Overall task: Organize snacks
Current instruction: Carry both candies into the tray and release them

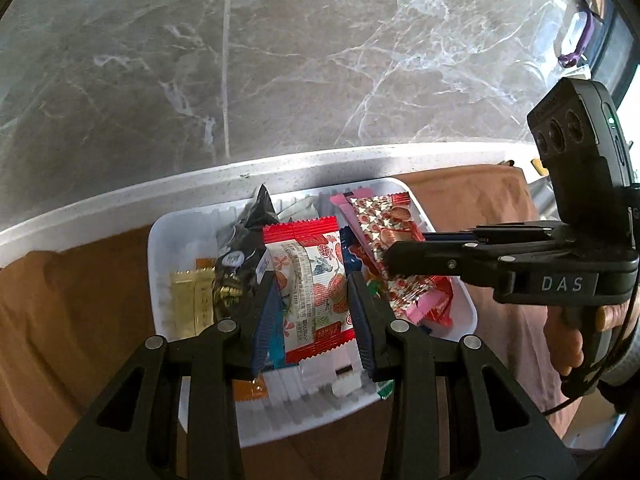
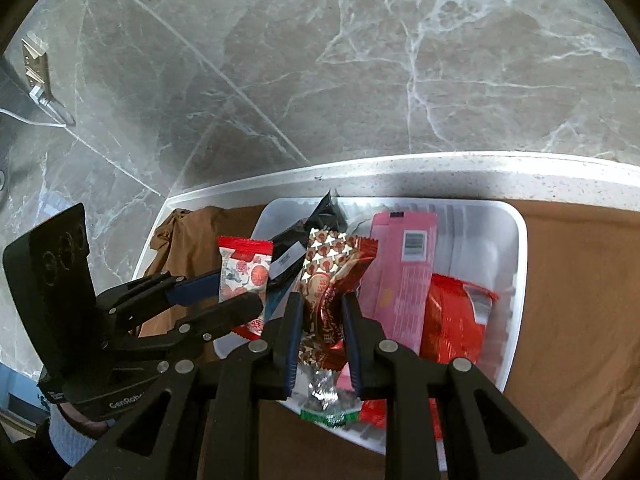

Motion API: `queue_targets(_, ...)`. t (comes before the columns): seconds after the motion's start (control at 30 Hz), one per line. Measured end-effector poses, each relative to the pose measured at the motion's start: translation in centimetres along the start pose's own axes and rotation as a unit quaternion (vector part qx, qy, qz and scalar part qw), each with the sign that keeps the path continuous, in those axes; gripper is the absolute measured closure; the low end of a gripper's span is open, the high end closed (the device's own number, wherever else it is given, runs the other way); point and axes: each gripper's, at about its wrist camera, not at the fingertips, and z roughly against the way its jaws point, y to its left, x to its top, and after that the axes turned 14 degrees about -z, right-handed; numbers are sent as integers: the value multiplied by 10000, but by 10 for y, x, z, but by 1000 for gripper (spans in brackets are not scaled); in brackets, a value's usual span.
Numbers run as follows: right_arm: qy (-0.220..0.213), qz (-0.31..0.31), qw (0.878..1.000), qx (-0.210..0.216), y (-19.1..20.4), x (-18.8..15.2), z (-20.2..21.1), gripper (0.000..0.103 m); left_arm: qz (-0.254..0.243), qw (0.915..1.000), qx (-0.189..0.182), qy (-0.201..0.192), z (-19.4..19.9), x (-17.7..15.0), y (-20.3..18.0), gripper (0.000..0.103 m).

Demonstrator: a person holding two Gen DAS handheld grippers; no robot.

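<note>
Above the white tray [image 1: 460, 292], the left gripper [image 1: 312, 296] pinches a strawberry-print packet [image 1: 308, 280] and the right gripper [image 2: 320, 320] pinches a red-and-gold packet [image 2: 324, 280], seemingly for sorting.

- In the left wrist view the white tray [image 1: 160, 248] is packed with wrappers through its middle and right; only its left strip, beside a gold packet [image 1: 192, 304], shows bare floor.
- The right claw [image 1: 394, 258] reaches in from the right of that frame over the tray's right half, blocking that side.
- In the right wrist view the left claw [image 2: 240, 292] crosses in from the lower left, closing off the tray's left edge.
- The brown cloth [image 2: 580, 300] on the right of that frame lies bare.
- The marble wall [image 2: 320, 60] rises directly behind the table rim [image 2: 480, 176], leaving little room behind the tray.
</note>
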Motion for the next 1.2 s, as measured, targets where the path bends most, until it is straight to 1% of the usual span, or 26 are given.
queue_targets(0.2, 28, -28, 10000, 2, -1, 2, -6, 81, -6, 10000, -1, 26, -11, 3, -1, 70)
queue_targets(0.63, 35, 44, 10000, -53, 1, 2, -8, 81, -3, 10000, 71, 31, -18, 5, -2, 70)
queue_targets(1.2, -31, 171, 9996, -215, 6, 0, -13, 78, -16, 9992, 403, 39, -21, 3, -2, 70)
